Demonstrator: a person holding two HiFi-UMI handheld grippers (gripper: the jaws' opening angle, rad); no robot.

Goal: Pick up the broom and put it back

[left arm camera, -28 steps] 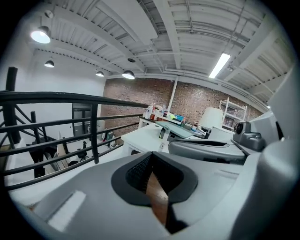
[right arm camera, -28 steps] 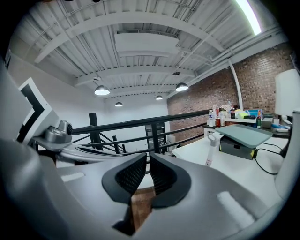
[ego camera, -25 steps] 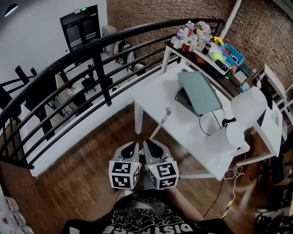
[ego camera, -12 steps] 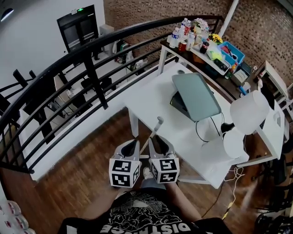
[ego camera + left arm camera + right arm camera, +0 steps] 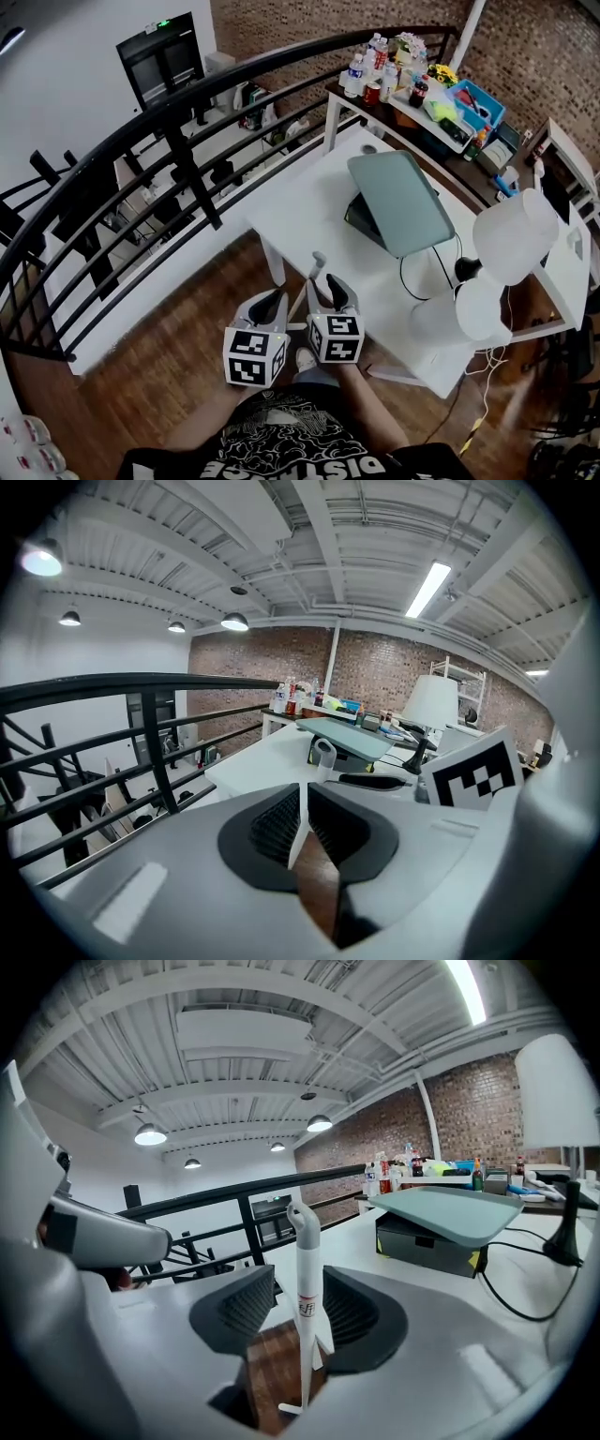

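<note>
Head view: the broom (image 5: 312, 274) shows only as a slim white handle with a rounded loop cap at its top; its brush end is hidden below the grippers. Its long axis runs from lower centre up and slightly to the right, and the cap reaches the near edge of the white tabletop (image 5: 309, 202). The left gripper (image 5: 270, 305) and right gripper (image 5: 334, 289) sit side by side at lower centre with the handle between them. A dark wooden floor (image 5: 178, 375) lies underneath, a black railing (image 5: 187, 103) curves across the upper left, and a brick wall (image 5: 309, 28) fills the top. A grey-green case (image 5: 403, 202) and a white-shaded lamp (image 5: 511, 230) stand on the tabletop.

Left gripper view: the left gripper (image 5: 302, 803) has its jaws closed on the broom (image 5: 322, 755). The handle is a thin white strip pinched between the ribbed pads, rising to its looped cap at frame centre. The tabletop (image 5: 262, 757) spreads out behind it.

Right gripper view: the broom (image 5: 307, 1279) stands nearly upright at frame centre, cap uppermost, with a small label partway down. The right gripper (image 5: 300, 1302) has its jaws opening, and the handle stands between the pads with space on either side.
</note>
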